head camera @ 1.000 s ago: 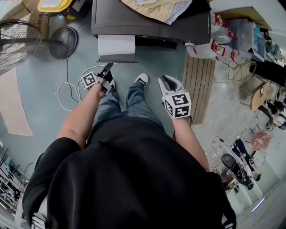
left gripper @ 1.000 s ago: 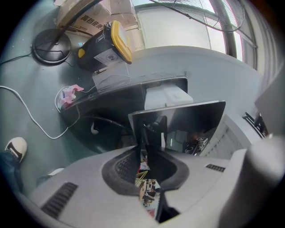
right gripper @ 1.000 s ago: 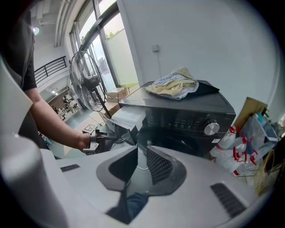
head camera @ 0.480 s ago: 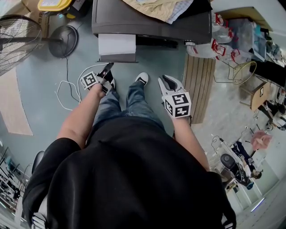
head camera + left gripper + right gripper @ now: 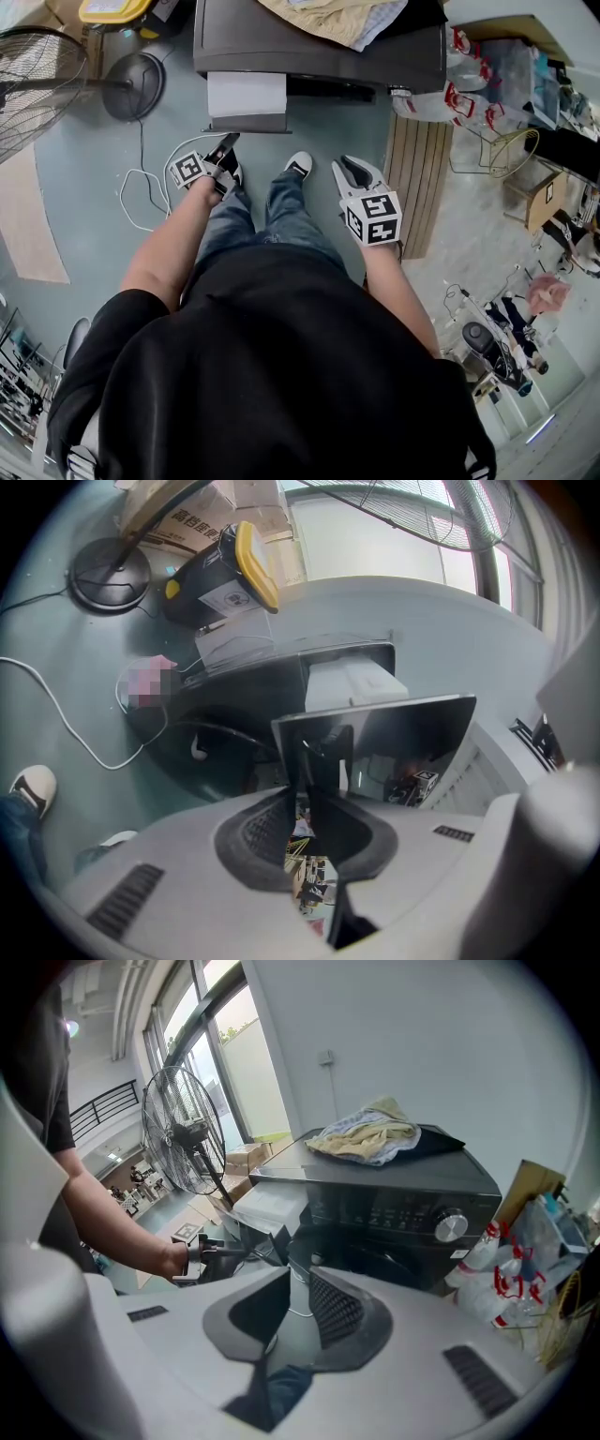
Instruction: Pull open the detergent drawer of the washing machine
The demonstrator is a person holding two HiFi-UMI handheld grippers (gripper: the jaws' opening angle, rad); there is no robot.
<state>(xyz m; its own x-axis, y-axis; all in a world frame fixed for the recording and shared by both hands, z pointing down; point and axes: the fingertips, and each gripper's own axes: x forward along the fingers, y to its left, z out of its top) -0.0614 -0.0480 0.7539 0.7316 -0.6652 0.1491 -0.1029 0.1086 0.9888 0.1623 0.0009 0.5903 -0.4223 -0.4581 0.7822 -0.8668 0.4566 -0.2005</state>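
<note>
The dark grey washing machine [image 5: 319, 47] stands at the top of the head view. Its detergent drawer [image 5: 246, 94] sticks out at the left, white inside with a dark front panel. My left gripper [image 5: 226, 145] is shut on the lower edge of that front panel. In the left gripper view the jaws [image 5: 319, 761] pinch the glossy panel [image 5: 403, 733]. My right gripper [image 5: 352, 173] hangs apart from the machine, open with nothing between its jaws. The right gripper view shows its gap [image 5: 298, 1302] over the floor, the drawer [image 5: 267, 1208] and the left gripper [image 5: 234, 1251] beyond.
A standing fan [image 5: 37, 84] and its round base [image 5: 131, 89] are at the left, with a white cable [image 5: 141, 197] on the floor. A slatted wooden board [image 5: 417, 178] lies to the right of the machine, by bagged bottles [image 5: 459, 94]. Cloth [image 5: 328, 19] lies on the machine.
</note>
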